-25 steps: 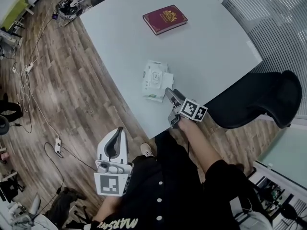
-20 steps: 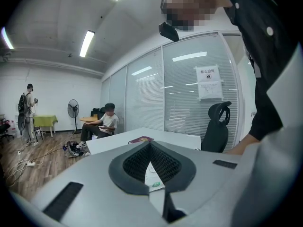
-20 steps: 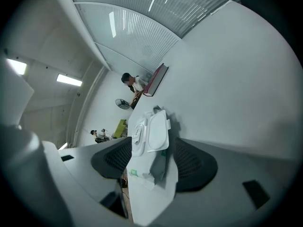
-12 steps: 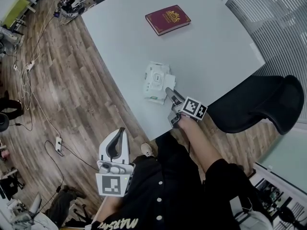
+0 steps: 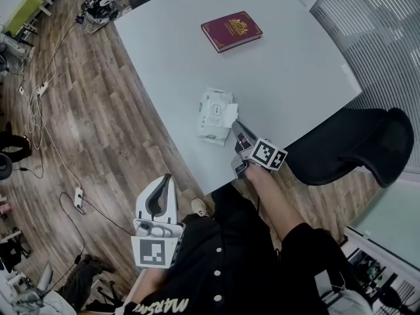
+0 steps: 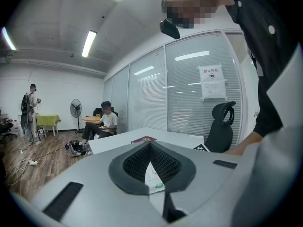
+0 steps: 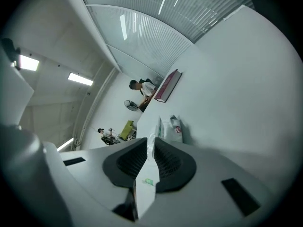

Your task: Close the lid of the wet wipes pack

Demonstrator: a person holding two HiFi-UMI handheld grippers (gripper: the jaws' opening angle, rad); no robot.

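Wide apart a second ago, the jaws of the right gripper [image 5: 234,125] [image 7: 152,143] are now closing to a narrow slit. The thin white lid [image 7: 158,126] [image 5: 230,115] stands on edge in that slit and fills it at the tips, so the pads pinch it. Just beyond the tips lies the wet wipes pack [image 5: 213,113] [image 7: 176,128], flat on the pale table [image 5: 289,71] near its front edge, with the raised lid on the side nearest the fingers. Well beyond the pack, along the line the fingers point, a dark red book [image 5: 231,31] [image 7: 166,86] with a gold emblem lies flat on the table.

The left gripper [image 5: 163,179] [image 6: 149,145] has not moved. Its pads are pressed together at the tips with nothing between them, and it hangs off the table over the wooden floor [image 5: 98,110], well short of the pack. Far ahead of its tips the same book [image 6: 143,139] shows on the table. To the right of both grippers stands a black office chair [image 5: 354,140] [image 6: 222,126].
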